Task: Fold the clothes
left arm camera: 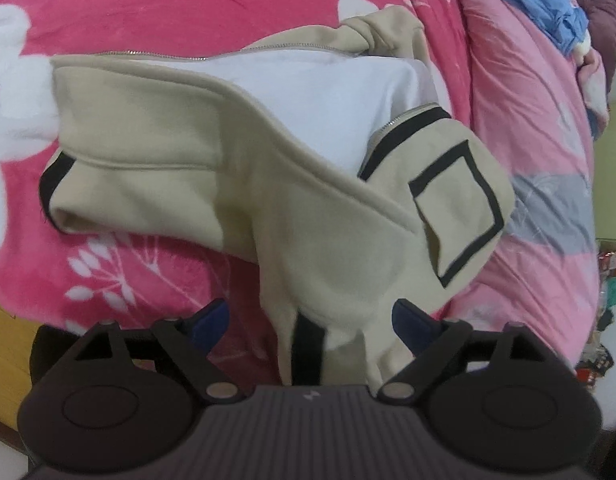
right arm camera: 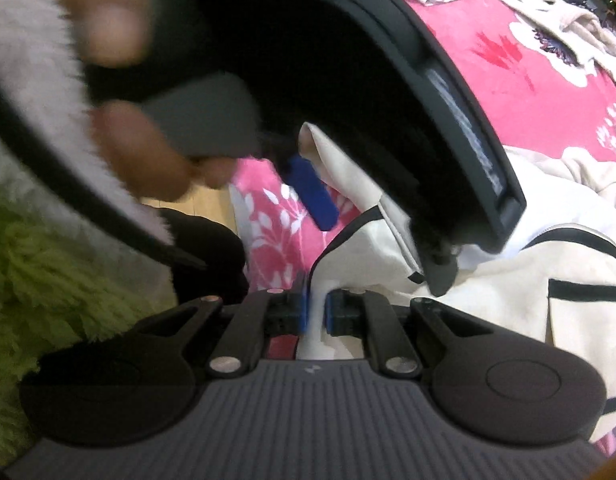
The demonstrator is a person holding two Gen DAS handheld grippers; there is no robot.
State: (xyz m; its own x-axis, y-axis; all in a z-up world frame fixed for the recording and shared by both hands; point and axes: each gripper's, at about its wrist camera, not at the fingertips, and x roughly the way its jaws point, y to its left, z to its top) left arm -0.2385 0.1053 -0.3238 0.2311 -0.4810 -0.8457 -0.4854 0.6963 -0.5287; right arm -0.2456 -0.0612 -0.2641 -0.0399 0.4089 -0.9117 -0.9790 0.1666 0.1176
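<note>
A beige zip jacket (left arm camera: 168,152) with black trim and a white lining lies spread on the pink bed cover (left arm camera: 188,8). A black-outlined pocket (left arm camera: 456,204) shows at its right. My left gripper (left arm camera: 310,316) stands open over the jacket's near edge. A fold of beige cloth runs between its blue pads without being pressed. My right gripper (right arm camera: 318,308) is shut on a pinch of the jacket's (right arm camera: 548,320) pale cloth. In the right wrist view the left gripper's black body fills the top, with one of its blue fingers (right arm camera: 312,196) beside the cloth and a person's hand (right arm camera: 140,152) holding it.
A blue garment (left arm camera: 540,0) lies at the far right of the bed on a paler pink quilt (left arm camera: 528,120). More pale clothes (right arm camera: 568,20) are piled at the far side. A green fuzzy fabric (right arm camera: 48,280) is at the left, with wooden floor (left arm camera: 4,340) beside the bed.
</note>
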